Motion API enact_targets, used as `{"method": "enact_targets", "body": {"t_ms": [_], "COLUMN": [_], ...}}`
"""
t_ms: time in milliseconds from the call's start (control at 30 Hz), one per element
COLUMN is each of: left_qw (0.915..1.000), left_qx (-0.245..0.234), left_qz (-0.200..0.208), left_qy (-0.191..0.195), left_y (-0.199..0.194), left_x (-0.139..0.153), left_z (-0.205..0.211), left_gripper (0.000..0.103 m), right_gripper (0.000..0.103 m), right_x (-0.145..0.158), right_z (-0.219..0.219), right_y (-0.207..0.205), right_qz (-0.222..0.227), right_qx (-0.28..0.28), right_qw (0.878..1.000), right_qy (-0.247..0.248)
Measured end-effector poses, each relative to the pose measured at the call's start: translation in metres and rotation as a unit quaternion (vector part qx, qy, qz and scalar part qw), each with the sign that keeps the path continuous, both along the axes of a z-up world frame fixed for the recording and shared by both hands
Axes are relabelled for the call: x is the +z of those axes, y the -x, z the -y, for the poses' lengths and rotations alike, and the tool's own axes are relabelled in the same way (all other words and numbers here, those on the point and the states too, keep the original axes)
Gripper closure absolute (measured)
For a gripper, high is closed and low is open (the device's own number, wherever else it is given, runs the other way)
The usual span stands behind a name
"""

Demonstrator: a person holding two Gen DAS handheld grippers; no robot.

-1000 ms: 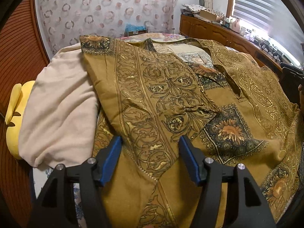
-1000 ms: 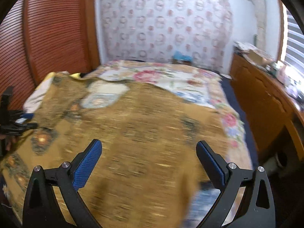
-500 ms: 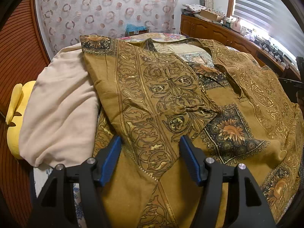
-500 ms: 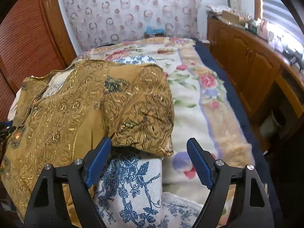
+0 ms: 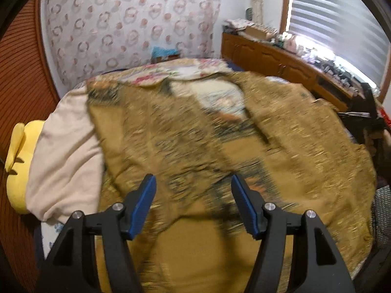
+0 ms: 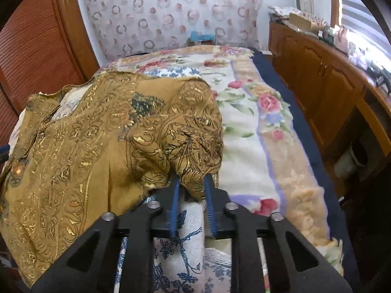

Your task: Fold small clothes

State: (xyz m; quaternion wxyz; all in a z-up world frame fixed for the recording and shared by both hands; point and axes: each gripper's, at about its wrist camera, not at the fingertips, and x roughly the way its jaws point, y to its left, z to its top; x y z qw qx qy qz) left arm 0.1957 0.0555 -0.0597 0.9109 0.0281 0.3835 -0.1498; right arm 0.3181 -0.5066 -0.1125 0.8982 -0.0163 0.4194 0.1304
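The brown and gold garment (image 6: 80, 146) lay spread over the bed (image 6: 246, 122), filling the left and centre of the right wrist view and most of the left wrist view. One second before, the right tongs (image 6: 191, 188) stood wide above the blurred cloth; half a second before, they were lowered in front of a hanging corner of the garment, not yet touching it. At this moment they were closing, narrow, with that corner between the blue pads (image 6: 174, 195), and the cloth was bunched up just above them. The left tongs (image 5: 193, 202), in the lower centre of their view, stayed half open with nothing between the pads; the garment under them had become blurred where it was sharp before. To my judgement, the right side had just taken its hold, so the fold could begin from this corner. A beige cloth (image 5: 63, 161) and a yellow cushion (image 5: 17, 161) lay at the left edge.
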Motion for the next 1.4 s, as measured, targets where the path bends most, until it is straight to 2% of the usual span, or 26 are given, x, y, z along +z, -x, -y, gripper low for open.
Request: {"method": "enact_targets", "body": {"t_ms": [67, 367, 600, 733, 900, 933, 1067, 1167, 1300, 1400], "left_qw": [0.9999, 0.9976, 0.9967, 0.9967, 0.9965, 0.9964, 0.9961, 0.996, 0.9959, 0.9958], "left_qx": [-0.012, -0.062, -0.075, -0.076, -0.077, -0.077, -0.078, -0.08, -0.081, -0.082], "left_qz": [0.004, 0.018, 0.021, 0.02, 0.019, 0.02, 0.023, 0.024, 0.023, 0.023], "left_qy": [0.008, 0.024, 0.023, 0.023, 0.026, 0.027, 0.032, 0.033, 0.034, 0.034], "left_y": [0.004, 0.017, 0.02, 0.023, 0.023, 0.024, 0.022, 0.021, 0.02, 0.02], "left_x": [0.008, 0.028, 0.034, 0.033, 0.032, 0.032, 0.032, 0.032, 0.029, 0.029], "left_z": [0.014, 0.068, 0.085, 0.088, 0.092, 0.093, 0.097, 0.1, 0.104, 0.105], "left_gripper": [0.039, 0.039, 0.039, 0.039, 0.039, 0.039, 0.039, 0.039, 0.039, 0.039], "right_gripper": [0.095, 0.096, 0.096, 0.096, 0.096, 0.094, 0.072, 0.061, 0.055, 0.053], "right_x": [0.01, 0.063, 0.09, 0.086, 0.063, 0.059, 0.048, 0.051, 0.064, 0.069], "right_z": [-0.001, -0.03, -0.087, -0.124, -0.154, -0.158, -0.158, -0.148, -0.128, -0.106], "right_y": [0.002, 0.012, 0.031, 0.043, 0.05, 0.051, 0.056, 0.06, 0.072, 0.068], "right_qz": [0.018, 0.096, 0.134, 0.127, 0.096, 0.092, 0.087, 0.085, 0.107, 0.113], "right_qx": [0.002, 0.025, 0.096, 0.146, 0.179, 0.182, 0.182, 0.176, 0.167, 0.137], "right_qw": [1.0, 0.995, 0.986, 0.981, 0.979, 0.979, 0.979, 0.981, 0.98, 0.984], "right_qy": [0.002, 0.004, -0.015, -0.017, -0.006, -0.004, 0.007, -0.005, -0.017, -0.019]}}
